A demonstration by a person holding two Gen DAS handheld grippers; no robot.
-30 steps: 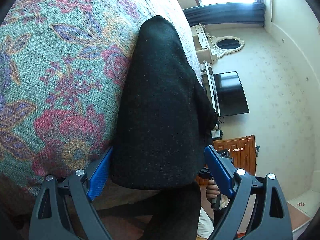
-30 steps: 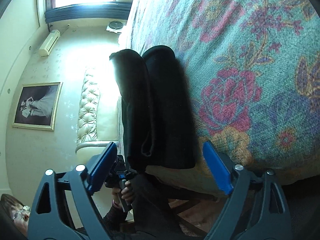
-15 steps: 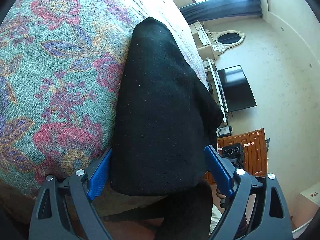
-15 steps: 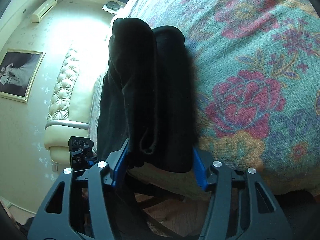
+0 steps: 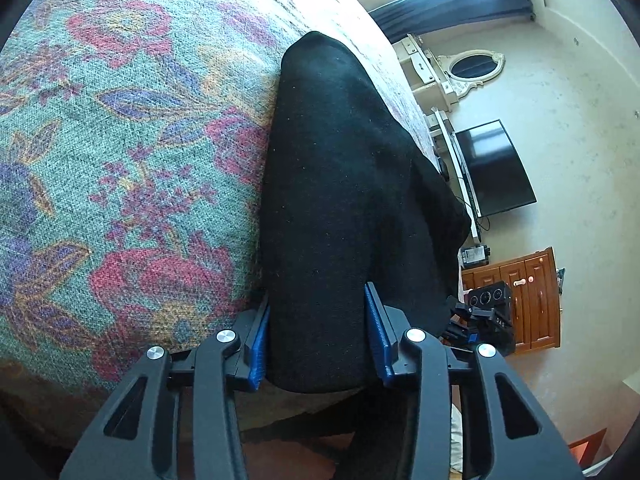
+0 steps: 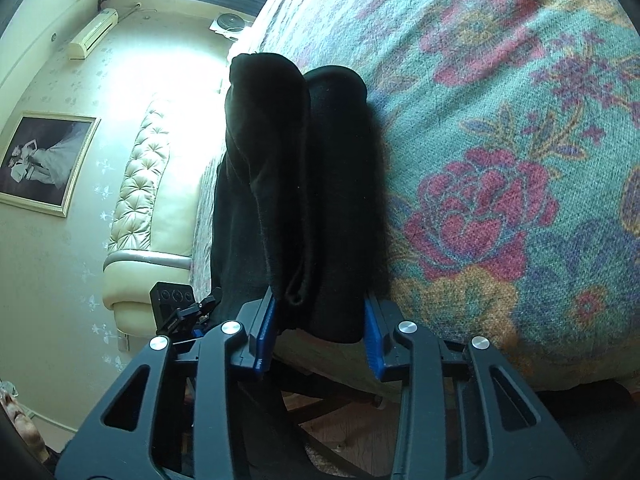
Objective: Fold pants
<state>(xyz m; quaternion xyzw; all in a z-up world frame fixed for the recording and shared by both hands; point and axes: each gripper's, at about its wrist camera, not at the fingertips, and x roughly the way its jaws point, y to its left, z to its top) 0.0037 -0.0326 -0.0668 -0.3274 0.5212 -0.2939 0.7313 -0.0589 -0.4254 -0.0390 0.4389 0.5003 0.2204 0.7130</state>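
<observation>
Black pants (image 5: 340,200) lie folded lengthwise on a floral bedspread (image 5: 120,160), the near end at the bed's edge. My left gripper (image 5: 318,340) has its blue pads pressed against both sides of that near end. In the right wrist view the pants (image 6: 304,184) show as two stacked legs, and my right gripper (image 6: 320,332) is closed on their near end too. Each gripper shows at the edge of the other's view, so they hold opposite corners of the same end.
The bedspread (image 6: 500,160) fills the far side of both views. A TV (image 5: 496,168), a wooden cabinet (image 5: 528,300) and a white dresser stand by one wall. A tufted headboard (image 6: 140,200) and a framed photo (image 6: 40,160) are on the other side.
Both grippers moved in toward the near end of the pants and closed from wide open onto the fabric.
</observation>
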